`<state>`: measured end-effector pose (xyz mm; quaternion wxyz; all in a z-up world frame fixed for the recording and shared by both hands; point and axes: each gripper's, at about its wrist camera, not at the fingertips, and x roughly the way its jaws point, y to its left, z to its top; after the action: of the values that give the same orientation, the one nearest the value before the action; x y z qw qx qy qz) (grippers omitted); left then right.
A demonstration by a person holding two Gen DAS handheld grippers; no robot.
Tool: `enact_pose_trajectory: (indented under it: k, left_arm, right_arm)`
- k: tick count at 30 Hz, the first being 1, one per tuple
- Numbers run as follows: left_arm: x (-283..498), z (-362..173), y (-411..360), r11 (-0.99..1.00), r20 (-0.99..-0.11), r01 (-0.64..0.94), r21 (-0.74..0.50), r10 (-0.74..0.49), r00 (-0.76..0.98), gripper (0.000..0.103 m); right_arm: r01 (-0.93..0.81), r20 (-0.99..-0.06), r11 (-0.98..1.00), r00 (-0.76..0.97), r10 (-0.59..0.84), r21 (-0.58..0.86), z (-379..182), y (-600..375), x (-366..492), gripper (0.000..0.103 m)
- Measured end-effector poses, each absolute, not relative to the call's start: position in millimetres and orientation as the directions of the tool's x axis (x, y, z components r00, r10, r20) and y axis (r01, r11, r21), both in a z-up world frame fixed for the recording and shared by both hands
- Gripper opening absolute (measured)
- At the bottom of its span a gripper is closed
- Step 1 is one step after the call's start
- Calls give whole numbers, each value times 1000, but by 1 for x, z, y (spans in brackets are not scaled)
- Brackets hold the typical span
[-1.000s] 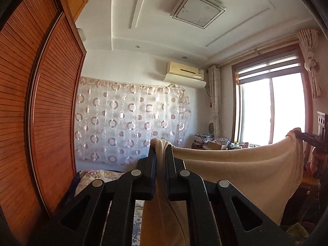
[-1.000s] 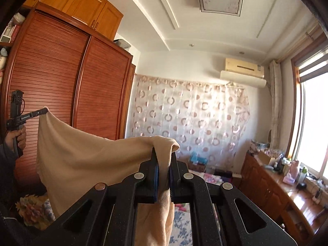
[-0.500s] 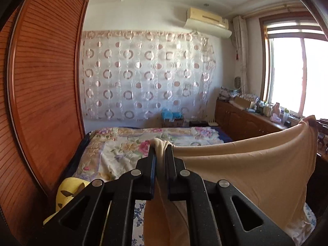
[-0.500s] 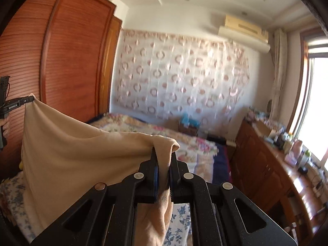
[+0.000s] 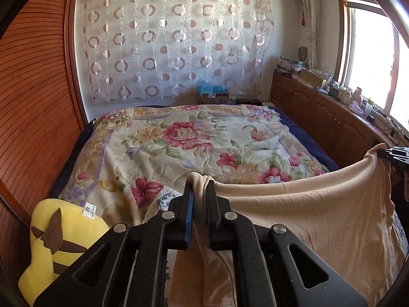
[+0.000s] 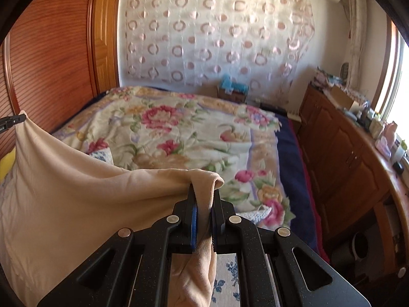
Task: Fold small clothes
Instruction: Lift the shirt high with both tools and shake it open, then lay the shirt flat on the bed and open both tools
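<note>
The left gripper [image 5: 199, 186] and right gripper [image 6: 204, 192] each pinch a top corner of the beige garment [image 5: 306, 220], fingers closed on bunched cloth. It hangs slack between them over the bed's [image 5: 179, 138] near edge, soft, light and likely slippery; corners remain the best hold.

tools: 2 [image 5: 199, 189] | beige garment: 1 [image 5: 319, 220] | bed: 1 [image 5: 179, 138] | yellow plush: 1 [image 5: 64, 230]
</note>
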<state>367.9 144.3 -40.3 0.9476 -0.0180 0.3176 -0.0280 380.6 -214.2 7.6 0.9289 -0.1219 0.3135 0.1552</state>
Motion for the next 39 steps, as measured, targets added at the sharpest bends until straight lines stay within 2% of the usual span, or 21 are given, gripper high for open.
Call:
enact_pose_trajectory:
  k: [3, 5, 6, 7, 8, 10, 11, 13, 14, 19, 25, 29, 31, 35, 39]
  left_arm:
    - [376, -51, 139, 997, -638, 70, -38, -78, 766, 10]
    - [380, -50, 137, 996, -646, 90, -27, -87, 758, 17]
    - [378, -48, 137, 994, -645, 104, -28, -97, 758, 24]
    - [375, -46, 137, 993, -643, 113, -29, -105, 758, 39]
    - [369, -42, 137, 992, -645, 120, -33, -113, 755, 45]
    - [361, -39, 141, 990, -655, 136, -38, -128, 745, 49]
    - [352, -36, 140, 988, -661, 148, -36, -134, 738, 52]
    - [336, -35, 140, 986, -664, 161, -32, -141, 734, 73]
    - [326, -34, 141, 986, -664, 163, -31, -142, 734, 75]
    - [266, -35, 151, 992, -668, 123, -28, -110, 736, 75]
    - [191, -54, 169, 997, -716, 68, -38, -75, 694, 75]
    - [148, -64, 177, 997, -732, 62, -55, -83, 677, 74]
    - [134, -68, 179, 995, -734, 63, -71, -95, 672, 70]
    - [116, -78, 176, 988, -757, 92, -125, -155, 635, 70]
    - [109, -91, 164, 983, -773, 134, -123, -180, 609, 68]
  right_arm:
    - [-360, -653, 928, 726, 214, -96, 10, -215, 390, 8]
    - [-350, -670, 933, 713, 204, -88, 9, -217, 391, 8]
    - [-346, -677, 935, 707, 203, -81, 7, -216, 400, 13]
    - [-340, -680, 938, 704, 202, -73, 8, -215, 400, 19]
    - [-336, -682, 939, 703, 200, -70, 10, -214, 398, 23]
    - [-329, -677, 943, 707, 204, -59, 14, -216, 394, 46]
    - [-328, -671, 944, 710, 214, -46, 19, -218, 388, 48]
    - [-330, -661, 944, 713, 232, -25, 21, -223, 373, 49]
    - [-331, -659, 943, 715, 235, -23, 23, -224, 362, 49]
    - [-367, -669, 930, 689, 279, 10, 28, -226, 317, 49]
    - [-393, -677, 918, 661, 324, 56, 20, -231, 272, 49]
    - [-422, -689, 906, 645, 331, 40, 16, -230, 253, 49]
    - [-423, -677, 905, 654, 338, 43, 22, -234, 242, 49]
    - [-411, -642, 910, 684, 346, 51, 33, -251, 223, 49]
    - [-404, -614, 914, 713, 337, 33, 48, -270, 197, 49]
